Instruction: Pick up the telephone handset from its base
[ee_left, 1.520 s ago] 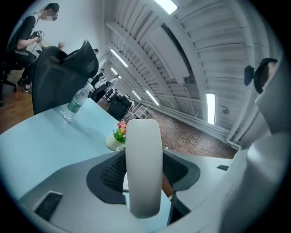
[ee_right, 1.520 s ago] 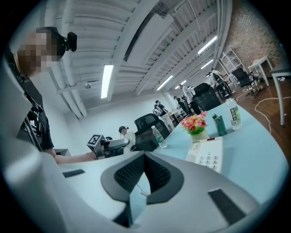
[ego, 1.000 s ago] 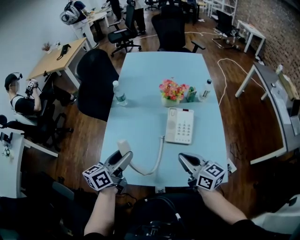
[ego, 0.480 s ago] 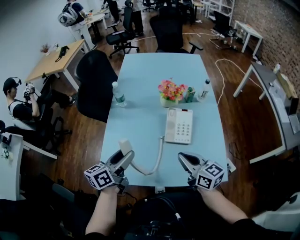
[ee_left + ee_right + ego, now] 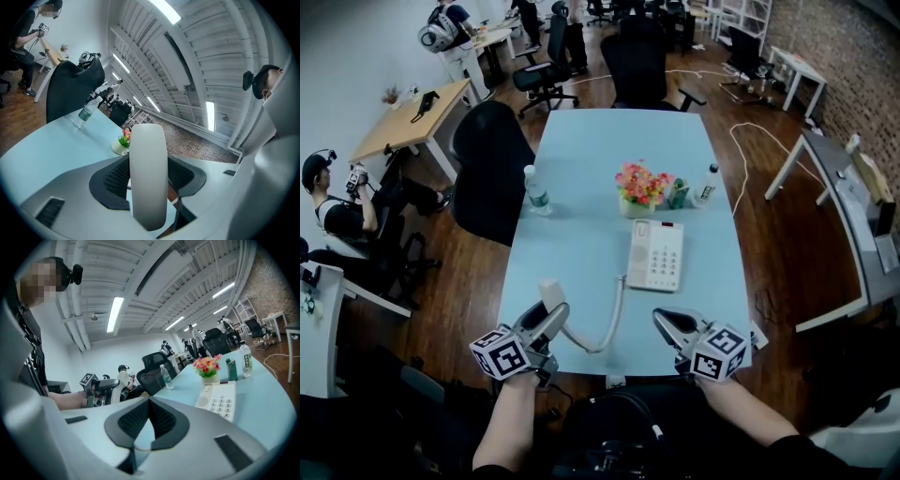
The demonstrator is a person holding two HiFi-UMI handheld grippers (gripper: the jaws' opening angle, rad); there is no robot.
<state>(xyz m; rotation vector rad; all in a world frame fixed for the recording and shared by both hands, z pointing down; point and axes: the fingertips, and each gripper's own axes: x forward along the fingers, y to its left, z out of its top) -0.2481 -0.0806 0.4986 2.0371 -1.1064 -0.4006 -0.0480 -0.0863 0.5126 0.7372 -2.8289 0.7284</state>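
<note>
The left gripper [image 5: 549,319] pinches the white handset [image 5: 550,294] in its fingers [image 5: 115,180], at 7 o'clock from the phone base [image 5: 656,255] on the worktop [image 5: 581,187], so lift slowly and let the cord [image 5: 609,323] hang loose; the right gripper [image 5: 670,323] has its fingers [image 5: 136,420] pressed together, holding nothing.

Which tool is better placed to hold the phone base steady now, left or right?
Right. The right tool is shut and empty, nearer the phone base; the left tool is clamped on the handset.
</note>
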